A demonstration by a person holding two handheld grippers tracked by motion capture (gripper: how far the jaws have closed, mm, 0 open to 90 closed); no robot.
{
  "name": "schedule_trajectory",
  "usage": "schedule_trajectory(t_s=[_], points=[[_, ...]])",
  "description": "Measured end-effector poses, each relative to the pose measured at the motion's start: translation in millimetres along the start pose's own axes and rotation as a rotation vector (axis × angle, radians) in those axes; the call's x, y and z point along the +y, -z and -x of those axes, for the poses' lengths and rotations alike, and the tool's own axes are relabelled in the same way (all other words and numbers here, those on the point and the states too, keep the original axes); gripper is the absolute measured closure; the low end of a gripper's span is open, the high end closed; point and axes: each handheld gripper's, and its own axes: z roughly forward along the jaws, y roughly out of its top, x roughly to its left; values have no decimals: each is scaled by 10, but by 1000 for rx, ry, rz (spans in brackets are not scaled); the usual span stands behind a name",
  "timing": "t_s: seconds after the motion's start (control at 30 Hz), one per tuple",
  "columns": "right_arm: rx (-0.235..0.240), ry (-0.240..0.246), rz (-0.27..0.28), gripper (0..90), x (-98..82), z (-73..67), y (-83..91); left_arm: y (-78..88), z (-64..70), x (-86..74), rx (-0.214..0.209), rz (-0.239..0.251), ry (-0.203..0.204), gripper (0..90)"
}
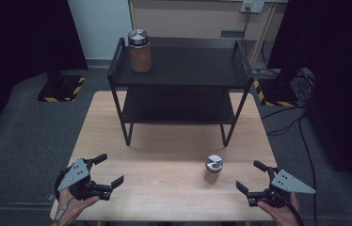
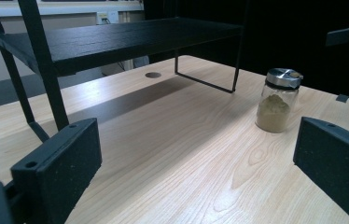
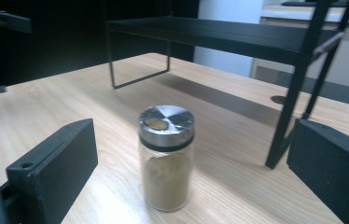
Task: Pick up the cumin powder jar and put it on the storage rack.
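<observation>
Tongs on both sides are spread and hold nothing: left tongs (image 1: 106, 170) at the counter's (image 1: 164, 141) near-left corner, right tongs (image 1: 251, 176) just right of the small spice jar (image 1: 213, 168), standing upright before the black shelf (image 1: 179, 70).

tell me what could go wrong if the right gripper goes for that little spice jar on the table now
The spice jar is tall, narrow and standing free on the table, so a jaw of the open right gripper that touches first could tip or slide it. Its glass may slip in a loose grip. If it goes onto the rack, it could clip the raised edge.
</observation>
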Motion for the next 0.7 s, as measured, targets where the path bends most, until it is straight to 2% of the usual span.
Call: schedule_trajectory(t_s=[0.13, 0.33, 0.5, 0.7], points=[[34, 2, -7, 11, 80, 73, 21, 5, -3, -6, 5, 1, 4, 0], [89, 30, -42, 12, 322, 174, 69, 11, -12, -12, 11, 3, 15, 0], [109, 48, -57, 14, 516, 229, 120, 12, -14, -16, 13, 7, 18, 0], [135, 59, -100, 13, 775, 316, 157, 19, -16, -20, 9, 8, 18, 0]])
